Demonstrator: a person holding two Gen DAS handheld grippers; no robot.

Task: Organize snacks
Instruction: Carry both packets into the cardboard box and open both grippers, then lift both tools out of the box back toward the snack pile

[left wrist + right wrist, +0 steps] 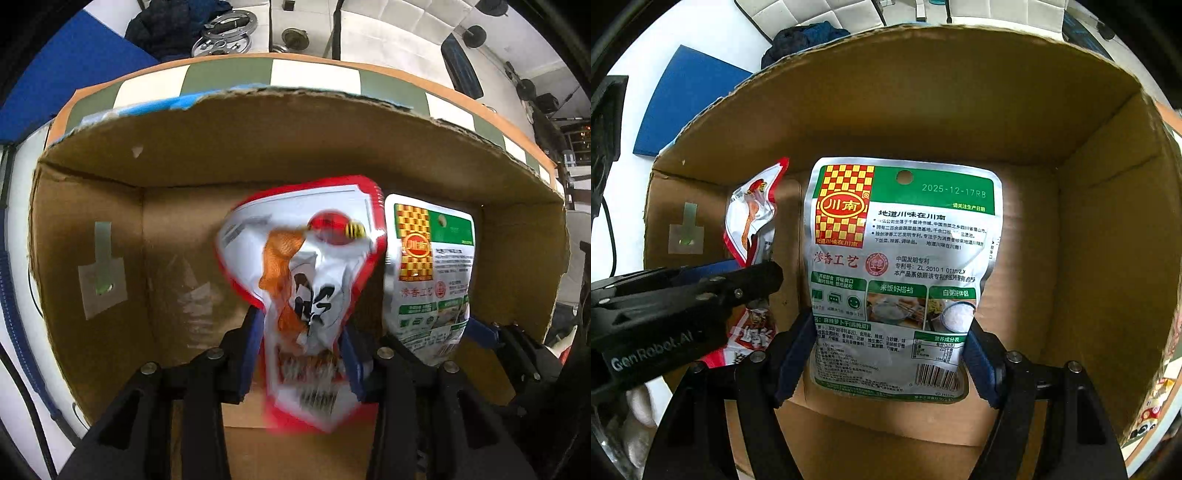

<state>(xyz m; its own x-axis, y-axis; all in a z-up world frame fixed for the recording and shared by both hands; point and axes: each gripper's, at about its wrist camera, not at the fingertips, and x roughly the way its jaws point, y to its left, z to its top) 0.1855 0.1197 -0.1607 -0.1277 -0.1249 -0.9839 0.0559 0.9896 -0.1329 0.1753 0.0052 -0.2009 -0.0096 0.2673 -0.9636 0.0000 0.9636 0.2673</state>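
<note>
My left gripper [301, 350] is shut on a red and white snack pouch [306, 266], pinching its crumpled middle, and holds it inside an open cardboard box [258, 147]. My right gripper [890, 358] is shut on a silver and green pickle pouch [901, 258] and holds it upright inside the same box [1089, 221]. The two pouches hang side by side, the green pouch [428, 273] just right of the red one. In the right wrist view the red pouch [753, 221] and the left gripper's fingers [753, 280] show at the left.
The box has a taped patch [101, 284] on its left wall and stands on a green and white checked cloth [229, 74]. A blue board [687, 99] and dark clothing [805, 37] lie on the floor beyond it. Metal rings [225, 33] lie further back.
</note>
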